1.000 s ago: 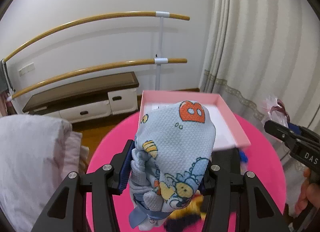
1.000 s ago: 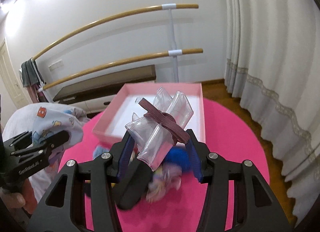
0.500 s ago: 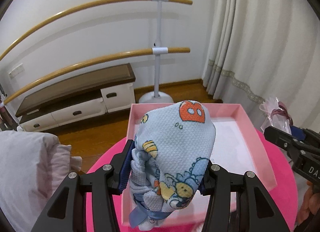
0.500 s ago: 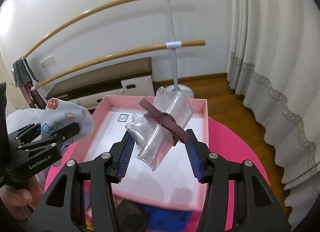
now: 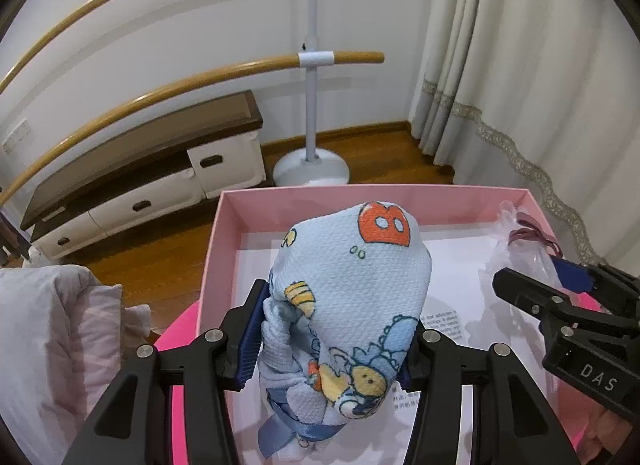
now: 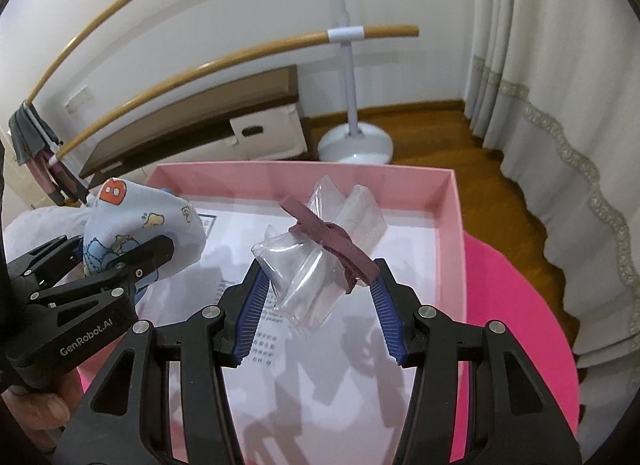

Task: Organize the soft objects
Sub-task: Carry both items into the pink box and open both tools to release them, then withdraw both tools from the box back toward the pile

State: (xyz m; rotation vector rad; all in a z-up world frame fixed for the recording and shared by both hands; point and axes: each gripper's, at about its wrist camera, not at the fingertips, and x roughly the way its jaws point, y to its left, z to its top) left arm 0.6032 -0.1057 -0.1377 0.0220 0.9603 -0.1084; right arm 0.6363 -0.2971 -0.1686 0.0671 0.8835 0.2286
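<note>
Waffle-knit cartoon cloth bundle (image 5: 352,305) pinched in left hand-held gripper (image 5: 328,341), band-tied clear plastic roll (image 6: 320,253) in right (image 6: 320,313)

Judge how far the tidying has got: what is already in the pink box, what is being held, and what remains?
Nothing soft lies in the pink box yet; only printed paper lines it. In hand: the left gripper clamps a cartoon-print cloth bundle, and the right gripper clamps a clear plastic bundle tied with a maroon band. Both are over the box. Left: releasing them inside.
</note>
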